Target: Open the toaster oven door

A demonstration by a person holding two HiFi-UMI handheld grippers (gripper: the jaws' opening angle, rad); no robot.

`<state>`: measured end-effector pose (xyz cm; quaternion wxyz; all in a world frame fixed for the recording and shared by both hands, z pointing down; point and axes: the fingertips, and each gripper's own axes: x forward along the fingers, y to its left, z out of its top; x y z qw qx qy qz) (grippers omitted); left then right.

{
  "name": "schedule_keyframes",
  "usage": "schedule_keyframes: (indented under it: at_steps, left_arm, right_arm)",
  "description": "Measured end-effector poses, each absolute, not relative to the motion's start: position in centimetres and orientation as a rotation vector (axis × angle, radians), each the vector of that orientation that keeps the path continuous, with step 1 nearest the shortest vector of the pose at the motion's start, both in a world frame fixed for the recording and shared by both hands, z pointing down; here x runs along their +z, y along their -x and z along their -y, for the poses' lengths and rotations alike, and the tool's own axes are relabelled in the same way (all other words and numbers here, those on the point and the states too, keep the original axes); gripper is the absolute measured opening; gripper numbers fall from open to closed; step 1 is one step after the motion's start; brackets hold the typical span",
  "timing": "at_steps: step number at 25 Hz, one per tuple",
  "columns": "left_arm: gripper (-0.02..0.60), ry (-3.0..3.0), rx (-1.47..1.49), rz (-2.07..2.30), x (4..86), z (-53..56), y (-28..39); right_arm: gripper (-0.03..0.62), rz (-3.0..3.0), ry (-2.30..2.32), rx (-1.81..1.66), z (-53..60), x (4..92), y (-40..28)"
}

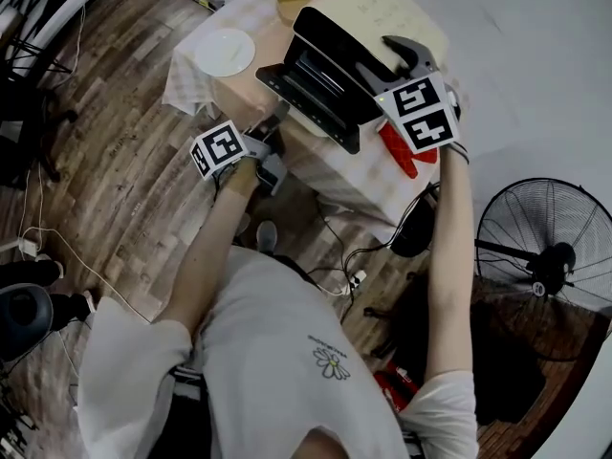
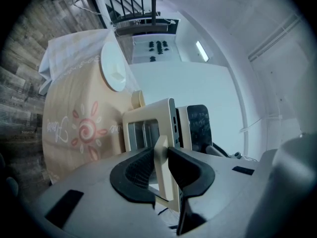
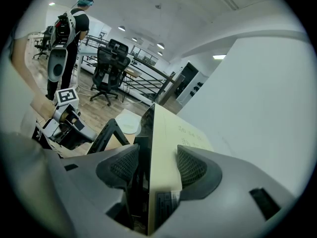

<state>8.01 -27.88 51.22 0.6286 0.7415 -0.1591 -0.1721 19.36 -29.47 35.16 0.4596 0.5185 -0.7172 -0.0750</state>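
Observation:
The cream toaster oven (image 1: 368, 12) stands on the clothed table (image 1: 330, 175), its black-framed door (image 1: 311, 89) swung down and out toward me. My left gripper (image 1: 271, 134) is at the door's front edge. In the left gripper view its jaws (image 2: 162, 166) close on the cream door handle (image 2: 162, 155), a pad against each side. My right gripper (image 1: 406, 57) sits on the oven's top right corner. In the right gripper view its jaws (image 3: 152, 165) straddle the oven's edge (image 3: 166, 148), one pad on the black front, the other on the cream top.
A white plate (image 1: 226, 52) lies on the table's far left. A red object (image 1: 397, 148) lies beside the oven. A floor fan (image 1: 550, 247) stands at the right, with cables on the wooden floor. A person (image 3: 67, 48) and office chairs (image 3: 109, 63) are far off.

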Motion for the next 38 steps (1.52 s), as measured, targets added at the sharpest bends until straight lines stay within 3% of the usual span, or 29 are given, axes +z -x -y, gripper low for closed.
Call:
schedule_keyframes:
  at_steps: [38]
  left_arm:
    - [0.038,-1.538,-0.341,0.394,60.8,25.5,-4.1]
  right_arm:
    - [0.225,1.763,-1.273,-0.203,29.5,35.0,-19.1]
